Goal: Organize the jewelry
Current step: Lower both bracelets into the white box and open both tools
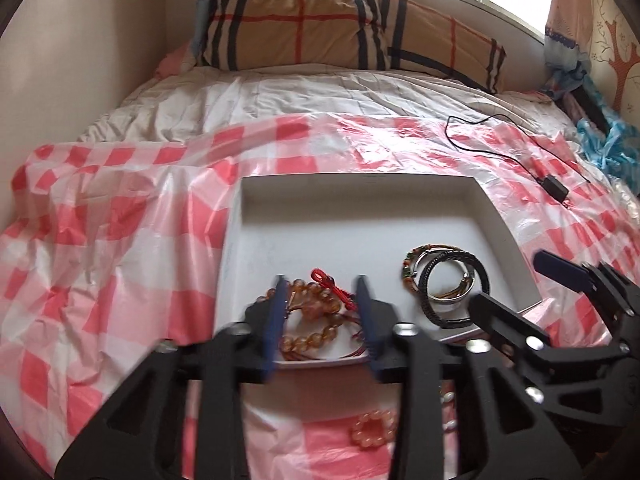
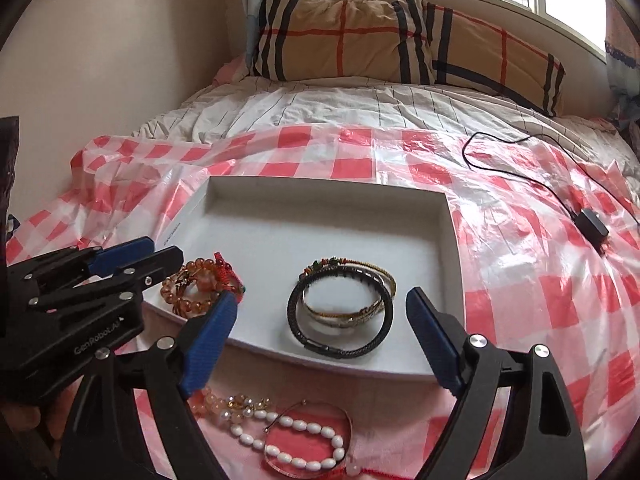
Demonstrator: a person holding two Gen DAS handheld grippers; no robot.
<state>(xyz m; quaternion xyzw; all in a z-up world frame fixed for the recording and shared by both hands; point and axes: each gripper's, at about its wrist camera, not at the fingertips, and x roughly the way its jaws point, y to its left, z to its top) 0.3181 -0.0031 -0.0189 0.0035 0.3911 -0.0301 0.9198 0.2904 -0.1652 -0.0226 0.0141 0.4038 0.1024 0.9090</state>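
A white tray [image 1: 360, 178] [image 2: 320, 184] lies on a red-and-white checked sheet. At its near left corner rests an amber bead bracelet with a red cord [image 1: 316, 312] [image 2: 192, 288]. My left gripper [image 1: 322, 284] [image 2: 160, 252] is open, its blue pads on either side of the beads without pressing them. A stack of bangles with a black braided band [image 1: 448, 280] [image 2: 340, 308] lies further right in the tray. My right gripper [image 2: 320, 298] [image 1: 516, 284] hangs wide open over that stack, holding nothing. A white bead bracelet [image 2: 304, 440], a thin bangle [image 2: 348, 420] and an orange bead ring [image 1: 372, 428] lie on the sheet in front of the tray.
A black cable with a small adapter [image 1: 554, 188] [image 2: 590, 224] lies on the sheet to the right of the tray. A plaid pillow [image 1: 340, 28] sits at the head of the bed under the window. A wall closes off the left side.
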